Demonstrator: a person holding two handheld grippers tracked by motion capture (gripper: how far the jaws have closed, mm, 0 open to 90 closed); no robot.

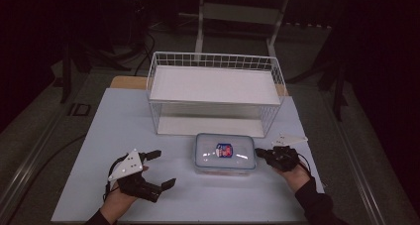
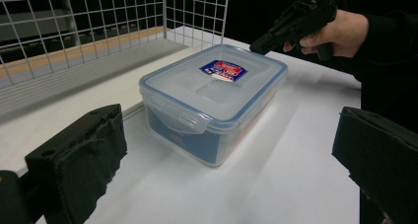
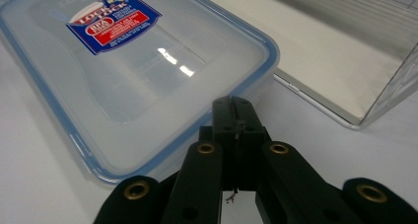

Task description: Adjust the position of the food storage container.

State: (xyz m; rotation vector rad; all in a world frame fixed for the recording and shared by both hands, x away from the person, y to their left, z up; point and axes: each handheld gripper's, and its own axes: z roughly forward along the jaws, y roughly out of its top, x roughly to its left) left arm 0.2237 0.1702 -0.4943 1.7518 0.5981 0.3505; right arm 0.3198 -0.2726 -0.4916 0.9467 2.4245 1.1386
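Container (image 1: 225, 154) sits lidded on the desk (image 1: 99, 136) before the wire rack (image 1: 215, 93). Rigid, slick plastic, probably light: grip the long sides. Right claw (image 1: 258, 152) closed, empty, at its edge; left claw (image 1: 161, 169) wide open.

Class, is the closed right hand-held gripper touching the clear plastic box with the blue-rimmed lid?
Cannot tell. In the right gripper view the shut hand-held gripper overlaps the clear plastic box's lid edge, showing no plain gap or contact.
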